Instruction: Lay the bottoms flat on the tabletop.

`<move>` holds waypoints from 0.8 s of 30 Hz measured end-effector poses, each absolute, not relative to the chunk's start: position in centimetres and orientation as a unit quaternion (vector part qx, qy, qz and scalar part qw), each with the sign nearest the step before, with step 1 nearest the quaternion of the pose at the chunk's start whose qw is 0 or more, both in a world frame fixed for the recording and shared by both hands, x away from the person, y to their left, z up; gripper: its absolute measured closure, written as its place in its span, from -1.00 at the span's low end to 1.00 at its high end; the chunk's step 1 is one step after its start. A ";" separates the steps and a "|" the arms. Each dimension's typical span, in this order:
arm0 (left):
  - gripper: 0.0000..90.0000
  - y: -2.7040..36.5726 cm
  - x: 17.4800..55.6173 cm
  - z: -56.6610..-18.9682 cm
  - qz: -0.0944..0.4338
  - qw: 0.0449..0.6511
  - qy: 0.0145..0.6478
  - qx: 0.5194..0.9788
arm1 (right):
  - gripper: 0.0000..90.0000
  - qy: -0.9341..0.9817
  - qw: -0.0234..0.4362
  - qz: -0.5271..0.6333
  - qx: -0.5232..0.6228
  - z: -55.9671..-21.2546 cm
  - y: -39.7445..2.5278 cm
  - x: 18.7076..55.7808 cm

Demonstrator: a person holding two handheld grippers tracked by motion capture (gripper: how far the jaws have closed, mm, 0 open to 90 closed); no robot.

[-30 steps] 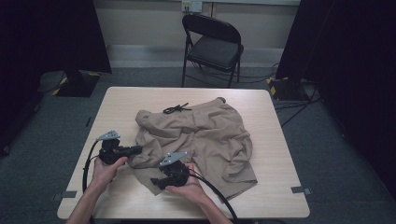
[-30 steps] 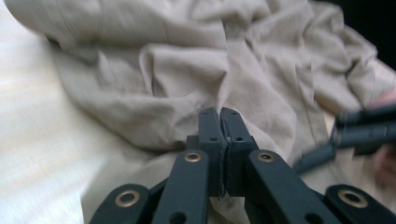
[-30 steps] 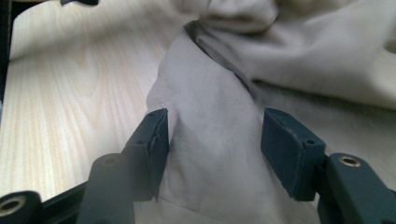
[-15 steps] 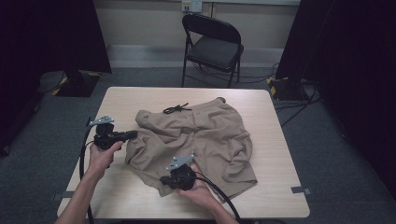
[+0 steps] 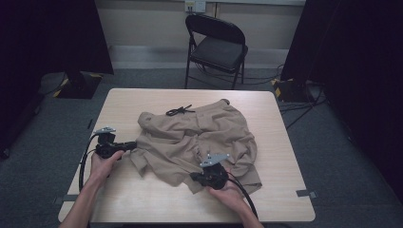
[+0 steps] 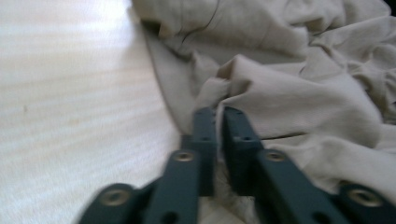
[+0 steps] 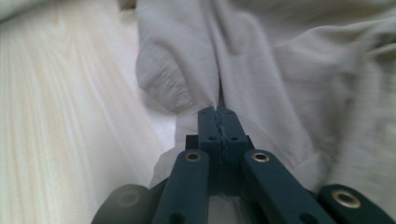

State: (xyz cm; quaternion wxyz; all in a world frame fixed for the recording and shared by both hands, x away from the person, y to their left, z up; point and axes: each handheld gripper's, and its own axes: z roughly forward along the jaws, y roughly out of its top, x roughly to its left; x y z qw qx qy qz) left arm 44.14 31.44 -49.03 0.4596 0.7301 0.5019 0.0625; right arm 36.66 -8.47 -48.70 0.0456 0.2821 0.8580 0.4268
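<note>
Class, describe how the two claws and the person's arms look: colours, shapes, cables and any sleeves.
Each claw, left and right, is black, with a grey three-cornered plate on top and a black cable trailing back. Close up, the jaws are dark, flat bars with brass-coloured rivets. The forearms are bare; no sleeves show.

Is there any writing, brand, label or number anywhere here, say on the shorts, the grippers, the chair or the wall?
None can be read.
Shorts: plain tan cloth, no label or print showing.
Left gripper and right gripper: bare dark jaws with screws, no markings.
Chair: no lettering visible.
Wall plate: too small to tell whether it bears any text.
Floor tape: yellow and black stripes, no words.
</note>
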 end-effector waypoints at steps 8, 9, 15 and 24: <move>0.19 31.2 41.9 -45.9 0.104 0.486 0.469 0.730 | 1.00 0.846 0.053 0.434 0.306 -48.9 -8.8 37.8; 0.18 31.0 41.5 -45.5 0.108 0.488 0.463 0.732 | 1.00 0.844 0.053 0.436 0.307 -48.9 -8.8 38.0; 0.40 28.8 39.2 -45.2 0.061 0.506 0.392 0.766 | 1.00 0.840 0.053 0.436 0.318 -49.1 -8.9 38.4; 0.00 26.8 39.0 -48.9 0.052 0.446 0.401 0.798 | 1.00 0.838 0.055 0.437 0.323 -49.1 -9.2 38.7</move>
